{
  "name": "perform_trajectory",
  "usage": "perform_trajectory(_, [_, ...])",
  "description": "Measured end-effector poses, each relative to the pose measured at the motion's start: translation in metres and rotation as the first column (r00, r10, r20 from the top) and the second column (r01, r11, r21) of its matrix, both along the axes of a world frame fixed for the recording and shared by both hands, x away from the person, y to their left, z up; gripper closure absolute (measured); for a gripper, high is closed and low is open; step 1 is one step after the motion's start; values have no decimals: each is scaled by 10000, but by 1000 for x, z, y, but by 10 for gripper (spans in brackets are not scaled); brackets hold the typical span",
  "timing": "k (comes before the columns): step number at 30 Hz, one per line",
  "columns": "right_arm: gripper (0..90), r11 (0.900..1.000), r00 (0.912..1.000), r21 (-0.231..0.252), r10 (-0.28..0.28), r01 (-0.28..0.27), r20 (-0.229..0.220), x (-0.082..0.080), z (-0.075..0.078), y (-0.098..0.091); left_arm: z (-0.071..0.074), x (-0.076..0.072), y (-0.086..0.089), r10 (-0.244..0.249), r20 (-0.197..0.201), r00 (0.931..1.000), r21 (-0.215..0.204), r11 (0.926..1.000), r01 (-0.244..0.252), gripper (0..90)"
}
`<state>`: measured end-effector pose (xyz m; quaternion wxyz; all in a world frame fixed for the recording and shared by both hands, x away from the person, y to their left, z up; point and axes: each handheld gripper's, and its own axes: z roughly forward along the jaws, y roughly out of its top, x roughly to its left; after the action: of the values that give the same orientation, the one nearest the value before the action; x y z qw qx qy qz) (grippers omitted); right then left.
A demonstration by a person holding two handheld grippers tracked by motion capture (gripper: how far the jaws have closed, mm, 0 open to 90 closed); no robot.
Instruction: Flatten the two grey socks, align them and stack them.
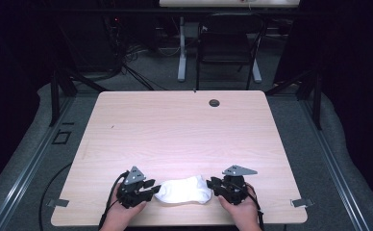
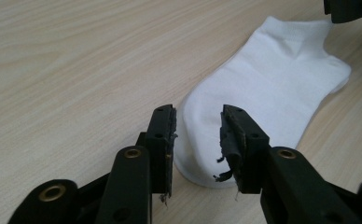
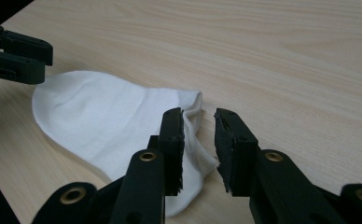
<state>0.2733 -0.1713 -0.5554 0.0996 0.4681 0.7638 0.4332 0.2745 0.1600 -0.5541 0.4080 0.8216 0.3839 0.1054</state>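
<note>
Sock (image 1: 183, 190) lies near table's (image 1: 175, 125) front edge, between parted grippers.

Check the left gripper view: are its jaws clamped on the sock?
No: the left gripper has its jaws standing apart over the toe end of the white sock, with a clear gap between the pads.

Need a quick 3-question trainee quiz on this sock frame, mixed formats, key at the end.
1. True or false: the sock lies flat on the table.
2. Which end of the sock do the left tongs straddle? A) toe B) cuff
3. Fill in: the right tongs stand ____, their pads not pressing the cloth.

Key: 1 true; 2 A; 3 open
</note>
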Motion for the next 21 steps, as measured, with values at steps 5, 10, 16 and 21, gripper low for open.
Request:
perform_trajectory(5, [724,9988,9971,82,468,-474,603,-7,7,7,0,-2,-4,-244,24,9997,-47,9997,244,621])
perform_trajectory(10, [727,9943,9921,-306,1040,-1021,697,-9,6,18,-4,-4,-11,-622,-120,9980,104,9980,623,593])
perform_trajectory(16, [665,9924,9928,-392,1174,-1164,242,-3,-4,21,-10,-2,-14,-880,-245,9958,310,9956,887,550])
perform_trajectory(21, [633,9877,9888,-578,1468,-1452,253,-3,-7,25,-14,-1,-15,-930,-345,9951,423,9946,944,535])
